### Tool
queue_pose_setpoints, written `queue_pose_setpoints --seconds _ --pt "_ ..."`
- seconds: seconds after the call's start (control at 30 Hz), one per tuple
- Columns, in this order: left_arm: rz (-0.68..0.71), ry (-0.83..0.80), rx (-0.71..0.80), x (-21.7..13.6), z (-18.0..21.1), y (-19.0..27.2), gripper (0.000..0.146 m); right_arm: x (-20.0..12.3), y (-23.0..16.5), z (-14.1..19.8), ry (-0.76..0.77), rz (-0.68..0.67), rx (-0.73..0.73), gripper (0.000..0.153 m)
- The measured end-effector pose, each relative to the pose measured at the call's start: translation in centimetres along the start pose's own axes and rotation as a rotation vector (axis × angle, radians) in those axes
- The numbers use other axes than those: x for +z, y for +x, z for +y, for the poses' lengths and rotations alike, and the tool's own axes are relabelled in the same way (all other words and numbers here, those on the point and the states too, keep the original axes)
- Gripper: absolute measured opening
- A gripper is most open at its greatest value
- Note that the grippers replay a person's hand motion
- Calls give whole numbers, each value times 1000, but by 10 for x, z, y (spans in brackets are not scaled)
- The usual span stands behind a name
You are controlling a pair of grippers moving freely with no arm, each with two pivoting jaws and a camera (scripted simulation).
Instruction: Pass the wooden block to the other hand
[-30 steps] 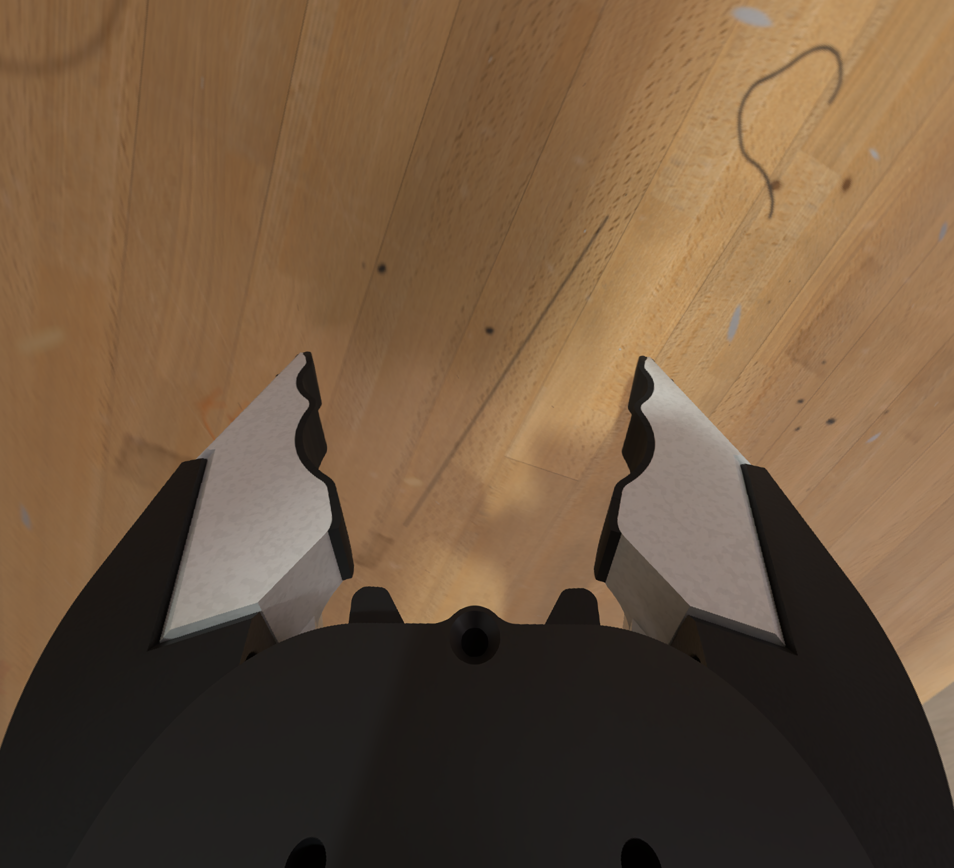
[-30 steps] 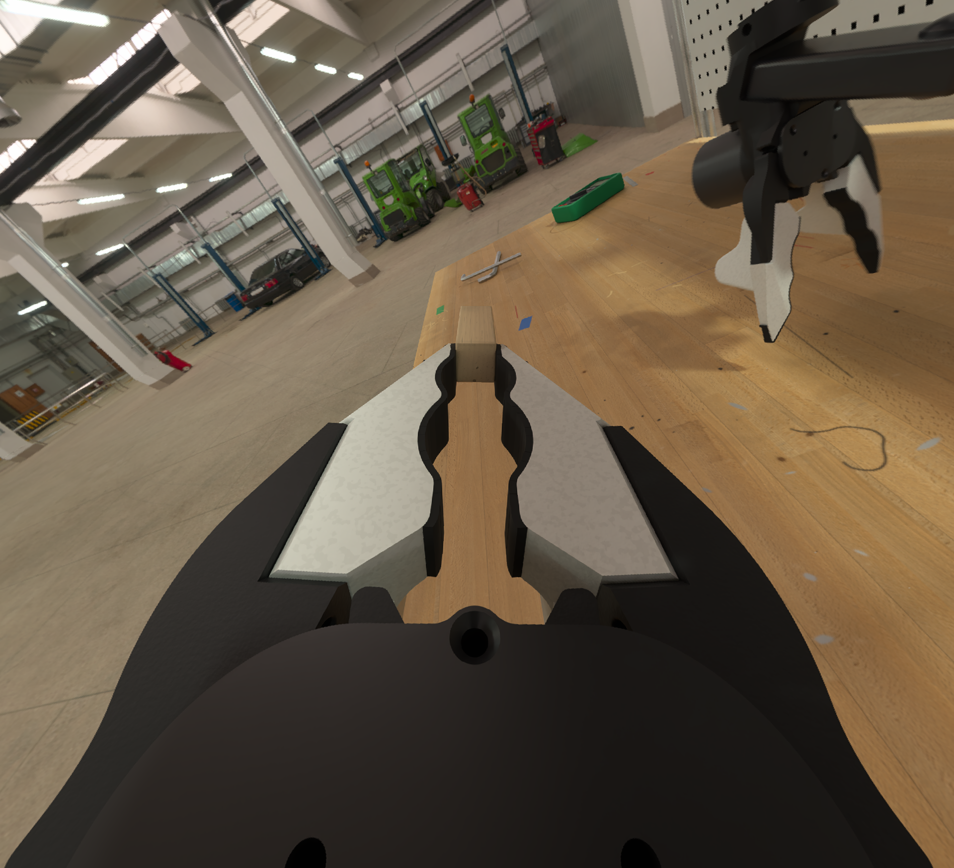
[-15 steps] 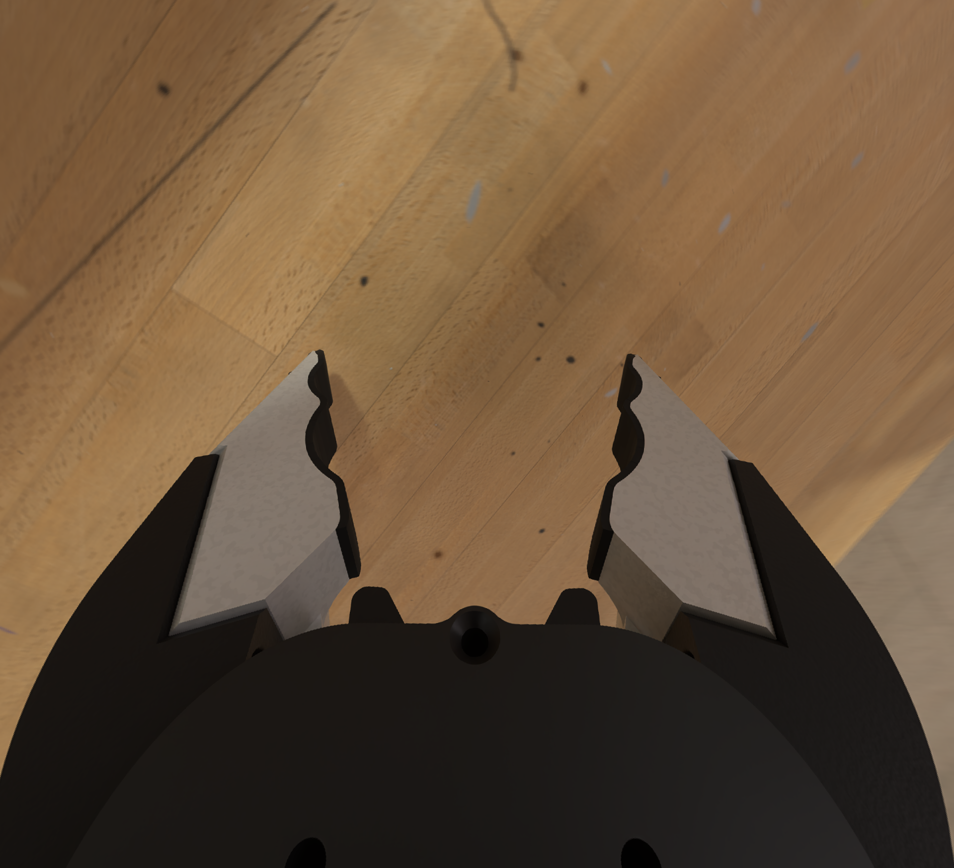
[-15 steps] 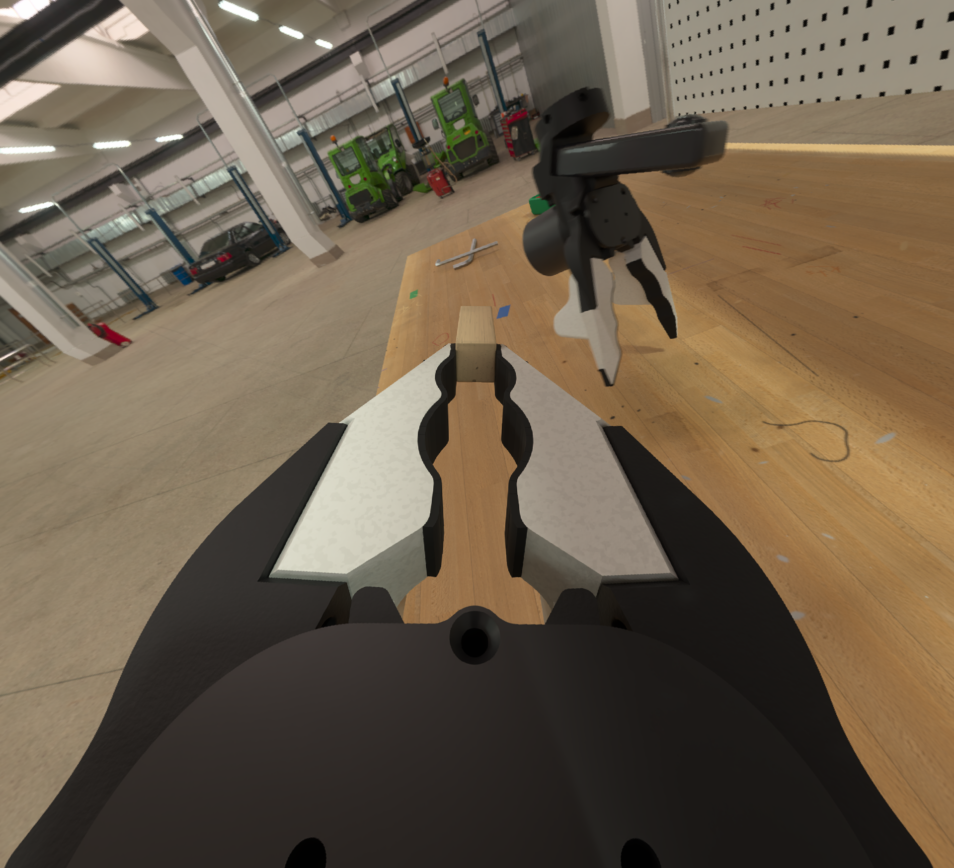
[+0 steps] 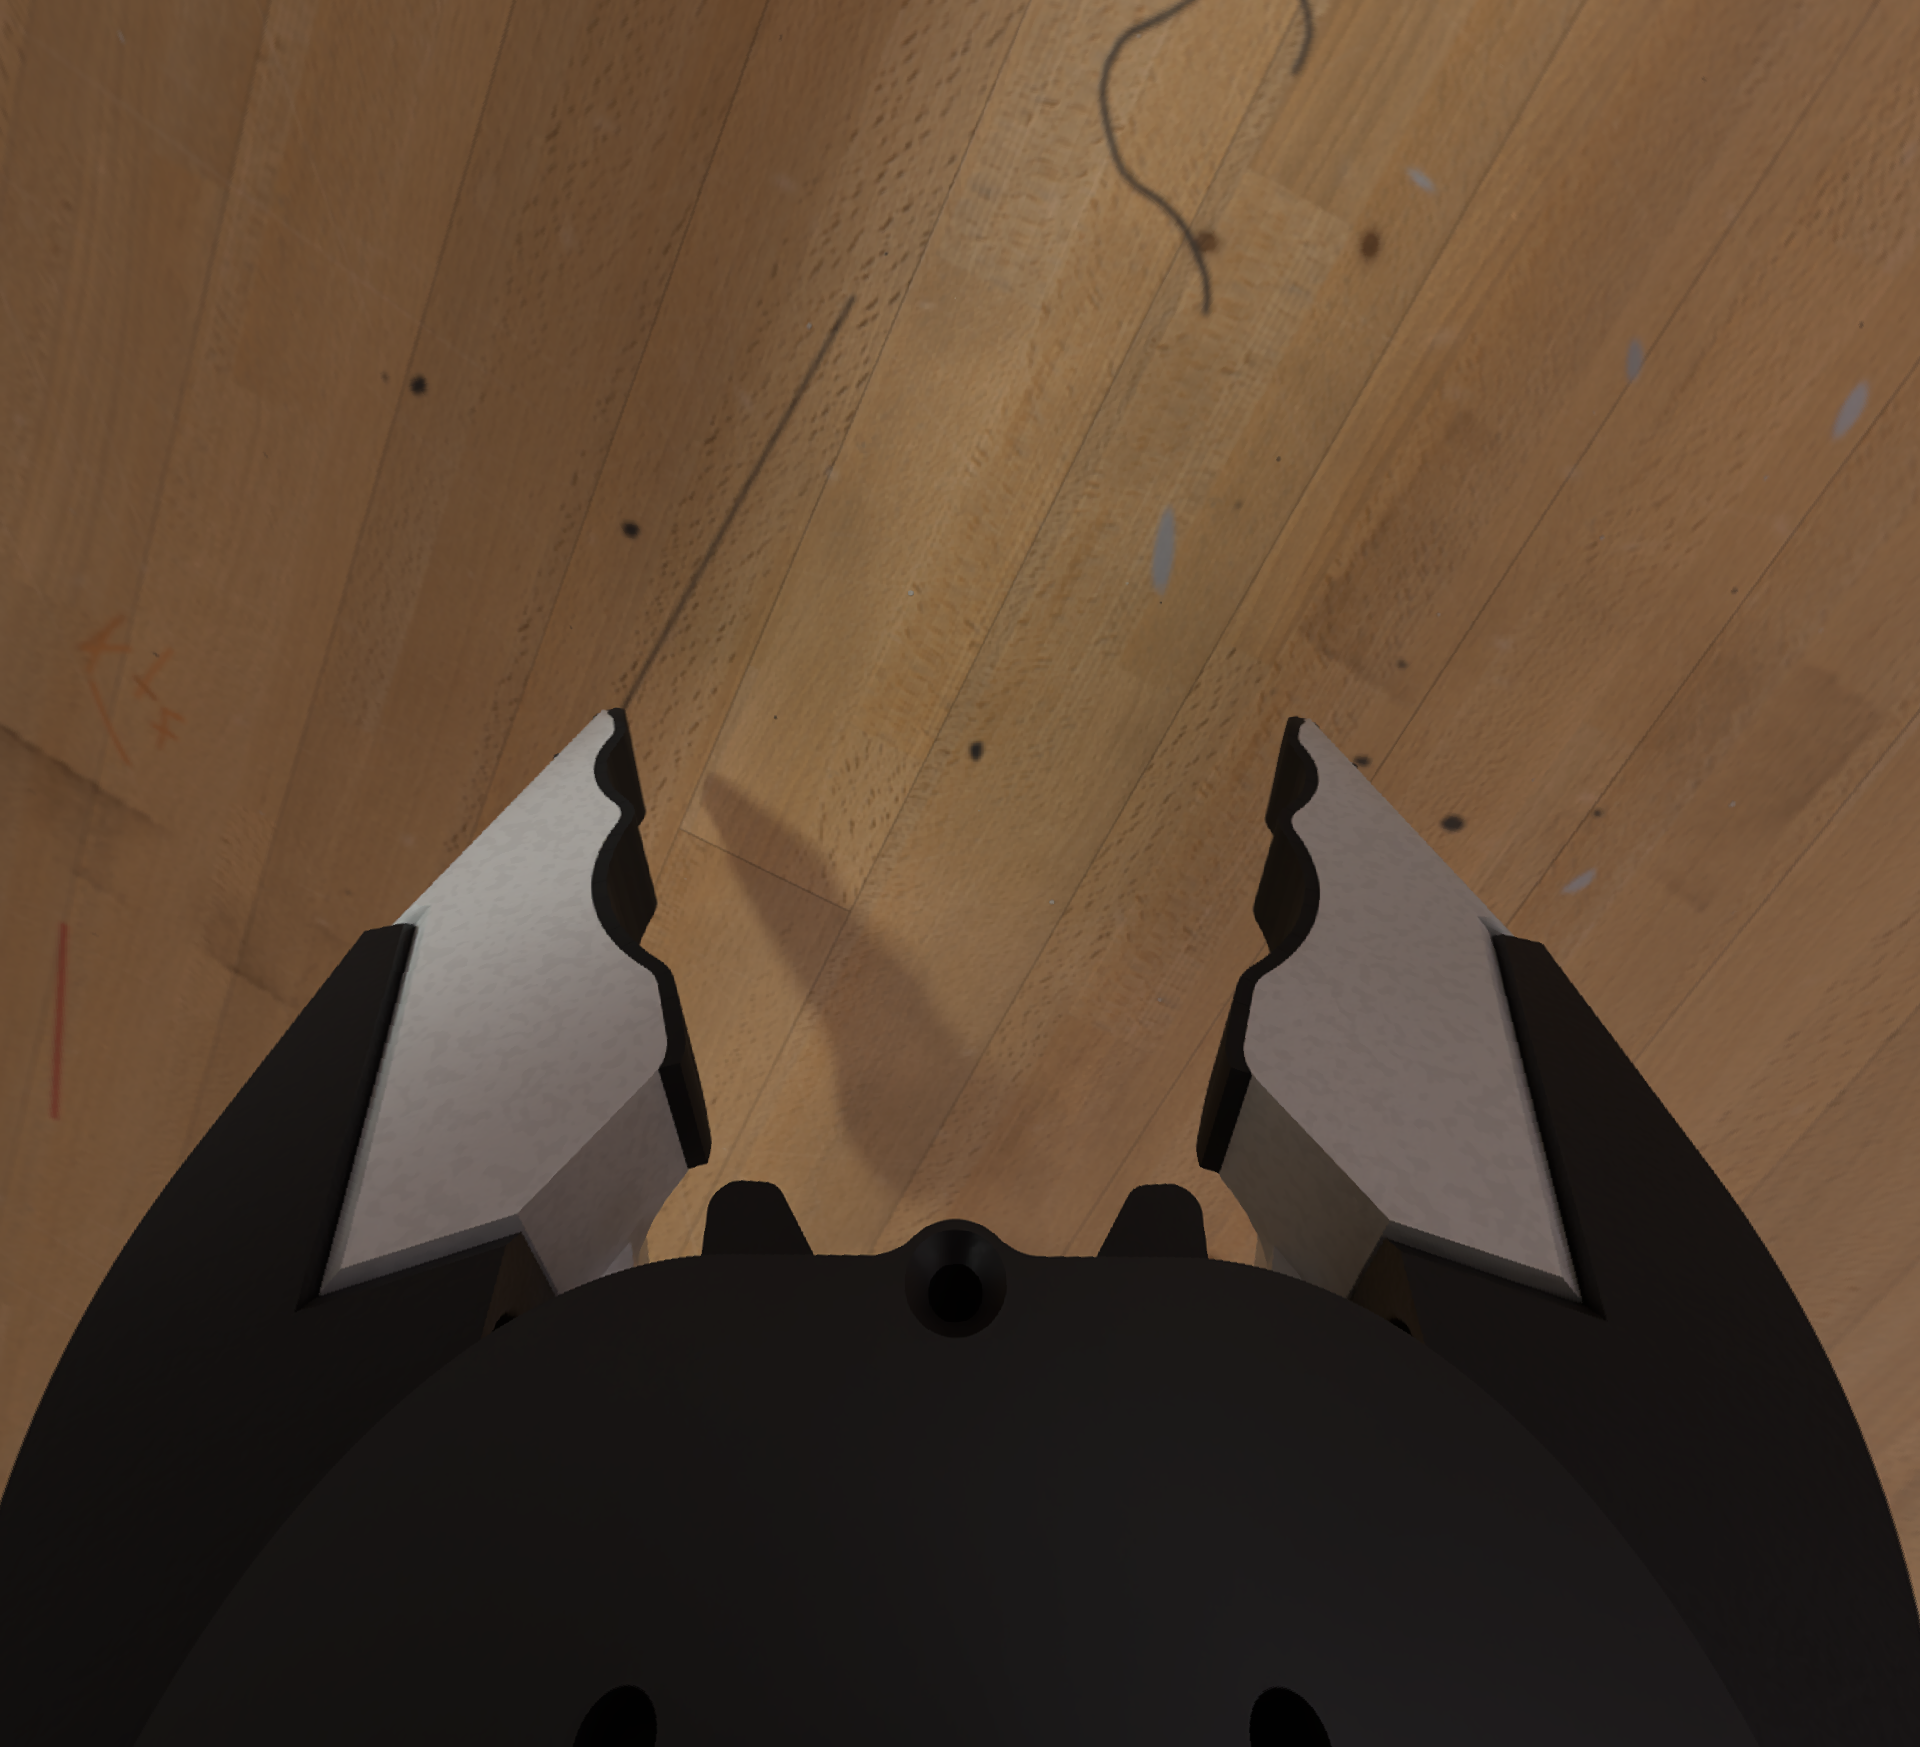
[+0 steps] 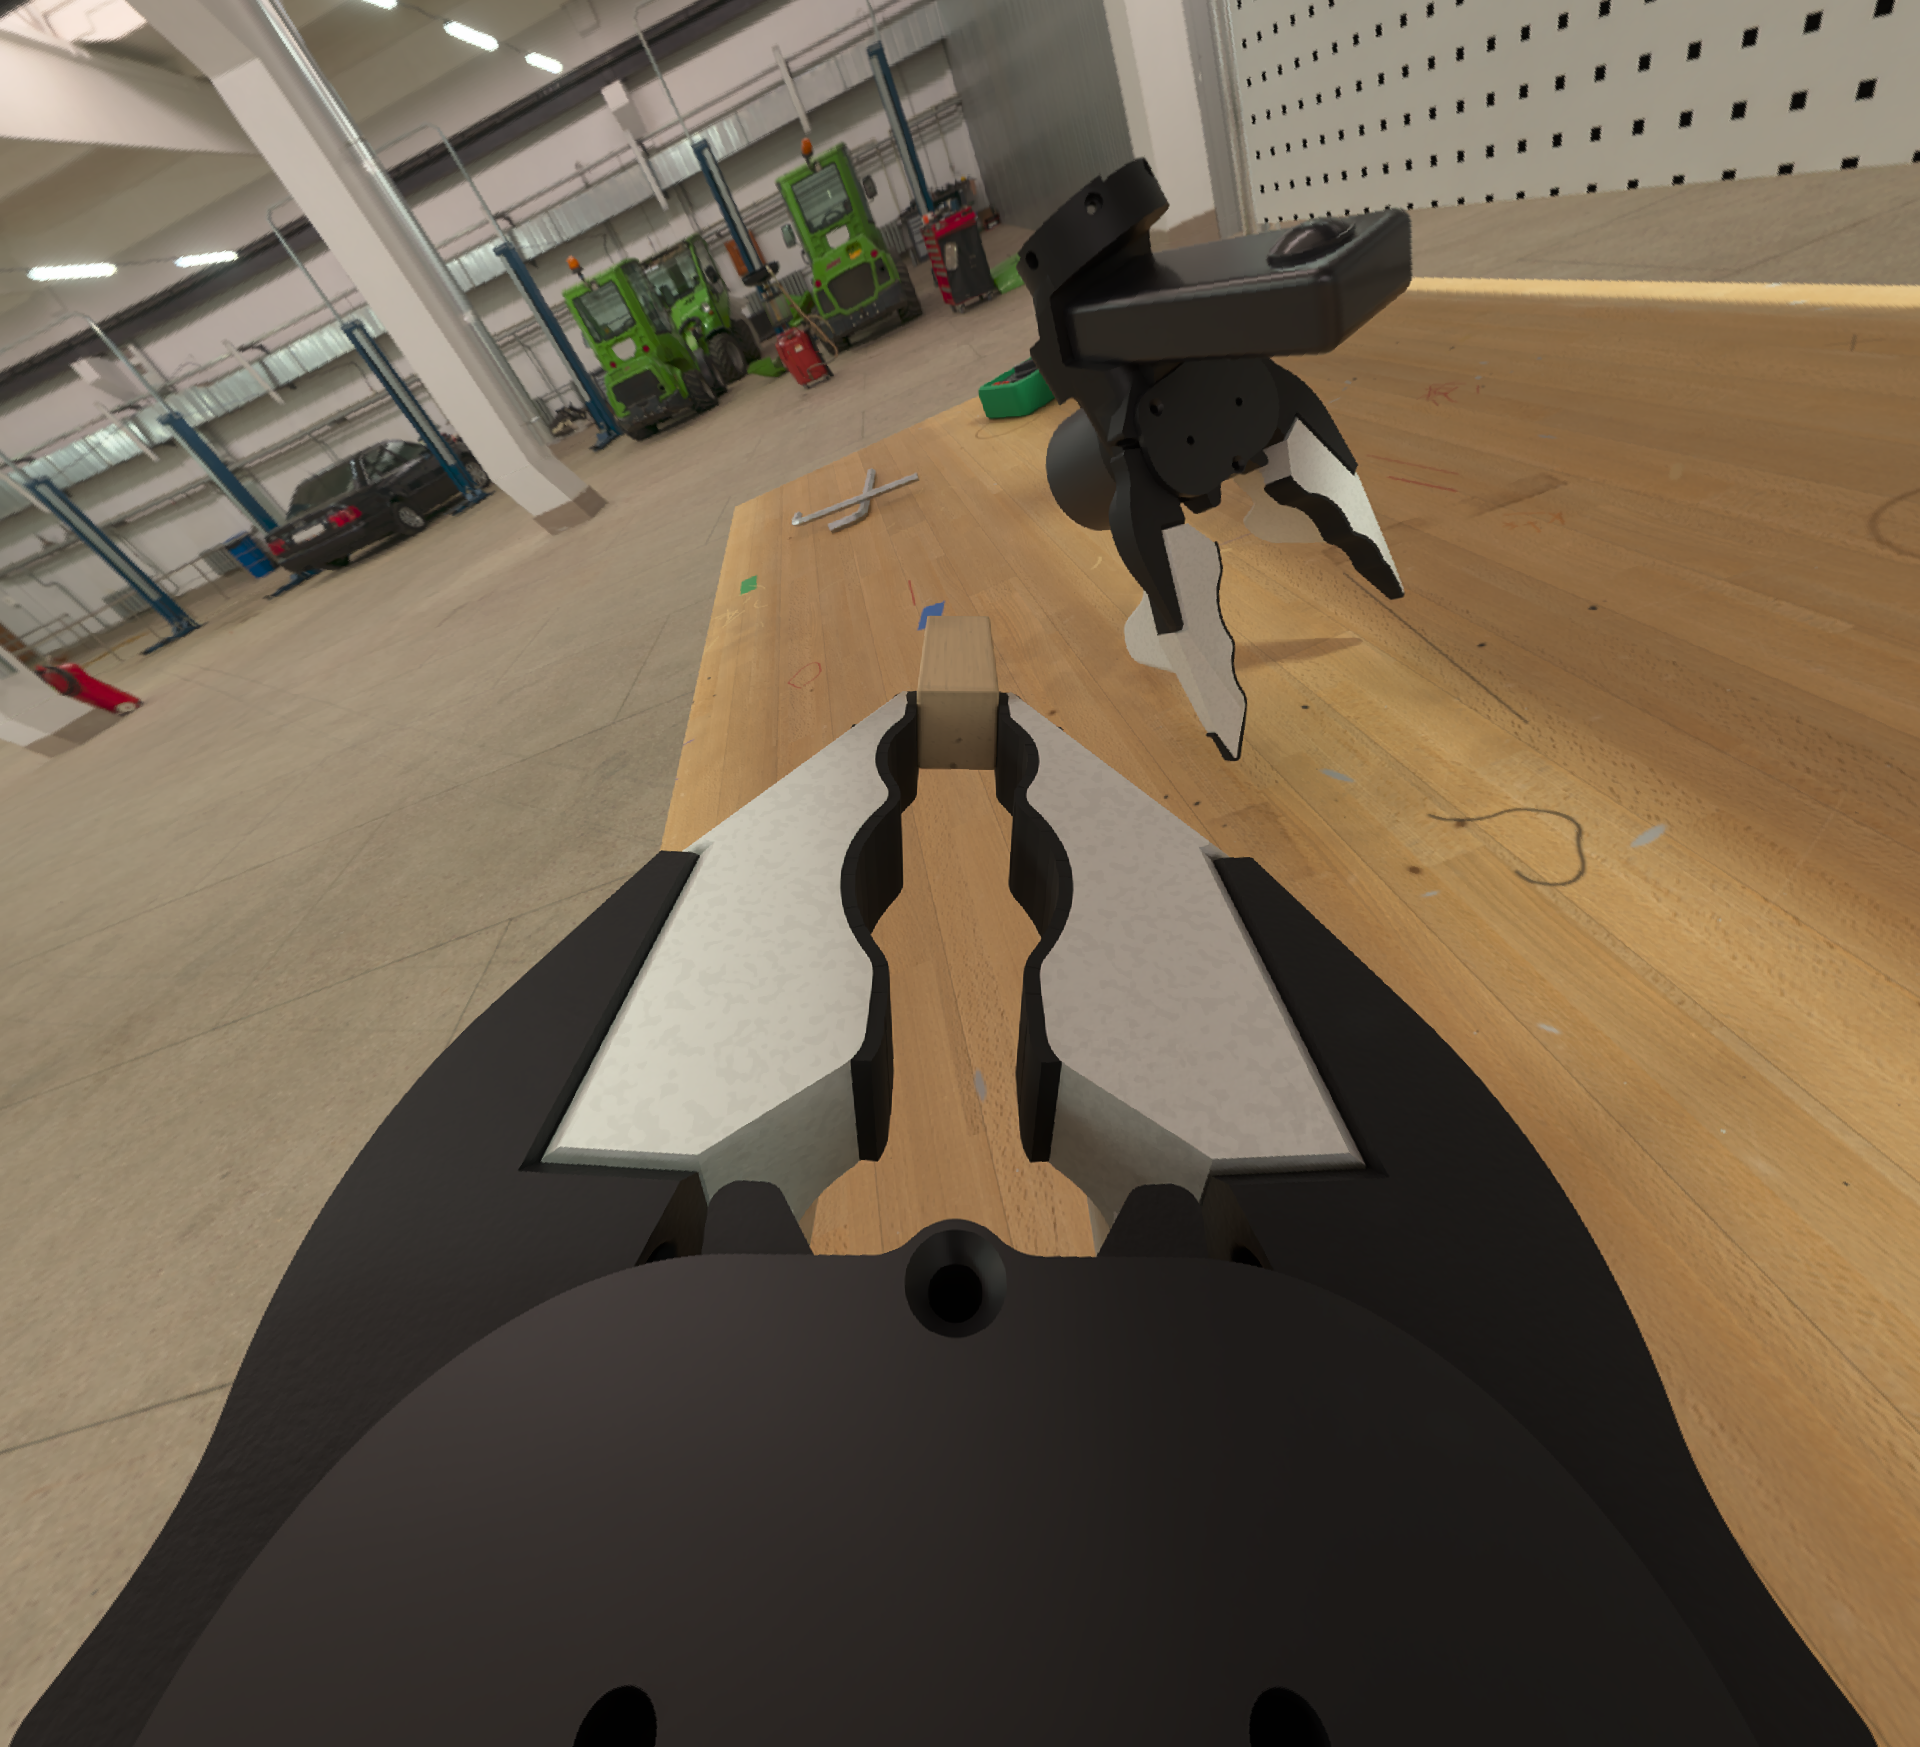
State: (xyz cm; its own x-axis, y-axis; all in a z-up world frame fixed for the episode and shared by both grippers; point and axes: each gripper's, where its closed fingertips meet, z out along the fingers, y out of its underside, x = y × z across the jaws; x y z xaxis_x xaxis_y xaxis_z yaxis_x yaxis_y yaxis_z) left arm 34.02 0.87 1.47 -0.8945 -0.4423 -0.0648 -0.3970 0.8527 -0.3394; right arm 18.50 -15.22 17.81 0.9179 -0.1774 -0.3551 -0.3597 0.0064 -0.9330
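My right gripper point(image 6: 957, 710) is shut on a pale wooden block point(image 6: 957, 695), which sticks out past its fingertips and is held above the wooden table point(image 6: 1558, 1022). My left gripper point(image 6: 1311, 674) shows in the right wrist view ahead and to the right of the block, above the table, pointing down with its jaws wide apart. In the left wrist view the left gripper point(image 5: 954, 721) is open and empty, looking down at the bare table top point(image 5: 935, 347). The block does not show in that view.
A thin dark wire loop point(image 6: 1527, 840) lies on the table right of the block; it also shows in the left wrist view point(image 5: 1195, 118). Metal rods point(image 6: 854, 502) and a green box point(image 6: 1013, 393) lie at the far table end. A pegboard wall point(image 6: 1610, 4) stands behind.
The left gripper has swung and shifted over the table; in the right wrist view it now sits farther right of the block. The right gripper still holds the block.
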Motion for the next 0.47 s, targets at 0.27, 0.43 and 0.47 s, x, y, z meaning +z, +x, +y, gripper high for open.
queue_pose_setpoints --seconds 0.27,0.43,0.47 --pt "13 -27 -121 -6 4 35 101 7 14 8 -21 16 15 13" --pt "-51 31 21 -20 4 34 100 9 19 10 -20 34 11 13" --pt "-82 49 66 -23 1 32 102 9 19 11 -20 35 9 13"
